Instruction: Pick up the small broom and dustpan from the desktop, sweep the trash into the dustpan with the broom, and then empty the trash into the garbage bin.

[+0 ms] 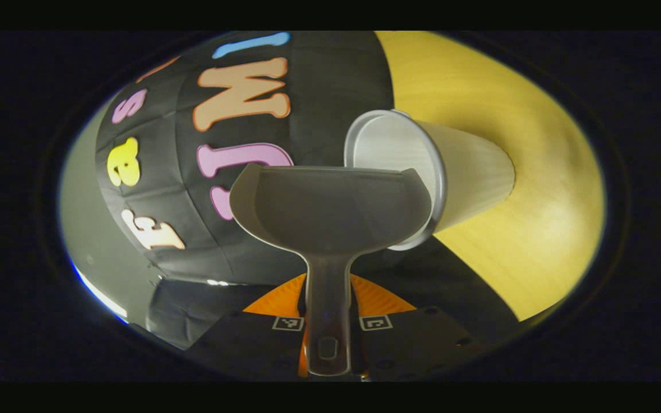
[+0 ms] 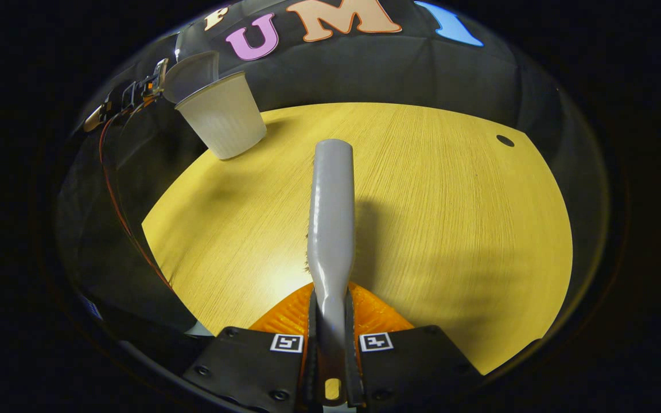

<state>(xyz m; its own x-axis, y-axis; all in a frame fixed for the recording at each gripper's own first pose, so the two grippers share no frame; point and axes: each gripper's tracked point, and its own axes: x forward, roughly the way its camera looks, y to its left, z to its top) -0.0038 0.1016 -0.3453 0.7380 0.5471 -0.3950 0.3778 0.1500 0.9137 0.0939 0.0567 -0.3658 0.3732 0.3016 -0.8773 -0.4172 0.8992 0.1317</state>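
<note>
Dustpan (image 1: 330, 215): grey, clamped by its handle in the left gripper (image 1: 329, 330), its lip at the bin's mouth.
Bin (image 1: 451, 172): white, ribbed, on the far left of the table (image 2: 422, 229).
Broom (image 2: 330, 229): handle clamped in the right gripper (image 2: 330, 338), over the wooden top.

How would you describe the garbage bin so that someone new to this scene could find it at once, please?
Start from the yellow wooden desktop and go to its edge beside the black booth wall. There stands the garbage bin, a pale ribbed cup-like tub, wider at its open top. The grey dustpan is tipped at its mouth, and unlike dustpan and broom, it has no handle.
</note>
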